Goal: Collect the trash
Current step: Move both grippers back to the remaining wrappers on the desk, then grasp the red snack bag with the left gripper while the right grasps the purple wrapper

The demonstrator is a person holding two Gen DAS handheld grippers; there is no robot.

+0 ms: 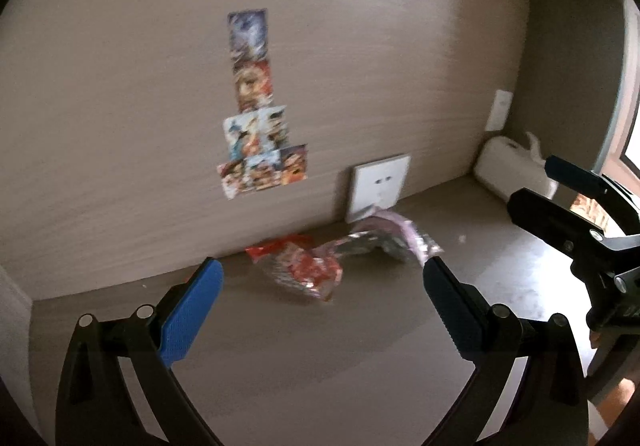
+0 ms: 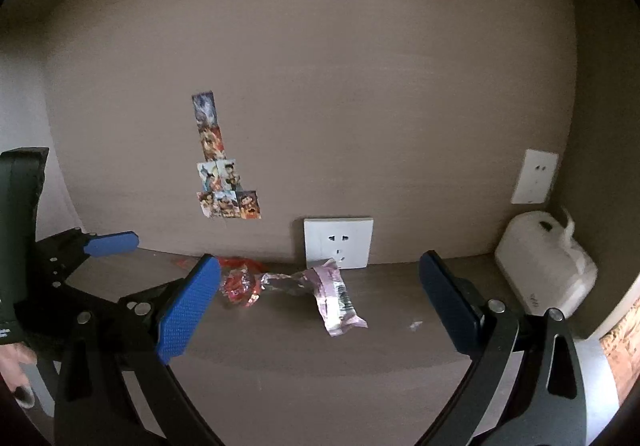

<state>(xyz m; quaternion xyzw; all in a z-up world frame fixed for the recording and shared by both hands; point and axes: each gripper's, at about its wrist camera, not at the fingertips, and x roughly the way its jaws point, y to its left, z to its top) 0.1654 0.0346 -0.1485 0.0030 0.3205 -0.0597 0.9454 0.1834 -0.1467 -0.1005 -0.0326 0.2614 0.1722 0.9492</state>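
Two grippers: both mine, one in each hand, both held above the desk and facing the back wall.
Left gripper (image 1: 322, 278): fingers spread wide, blue pads apart, nothing between them; it also shows at the left edge of my right wrist view (image 2: 132, 258).
Right gripper (image 2: 320, 274): fingers spread wide, nothing held; in the left wrist view only its dark body and one blue finger show at the right edge (image 1: 576, 205).
Red wrapper (image 2: 240, 282): crumpled, red and clear, lying on the desk near the back wall, just beyond my right gripper's left pad in that view; in the left wrist view it sits between the open fingers, further on (image 1: 304, 266).
Pink wrapper (image 2: 336, 298): crinkled foil, pink and silver with a barcode, lying flat on the desk just right of the red wrapper, its far end in front of the socket; whether the two wrappers touch, I cannot tell.
Desk (image 2: 320, 366): dark brown surface, carrying both wrappers.
Paper scrap (image 2: 416, 324): small pale fleck on the desk, right of the pink wrapper, apart from it.
Socket (image 2: 338, 242): white plate on the back wall at desk level.
Second socket (image 2: 535, 176): white plate higher up, near the right corner.
White jug (image 2: 544, 266): lying in the right back corner of the desk, under the second socket.
Stickers (image 2: 220, 165): colourful cartoon pictures stuck in a column on the back wall, left of the socket.
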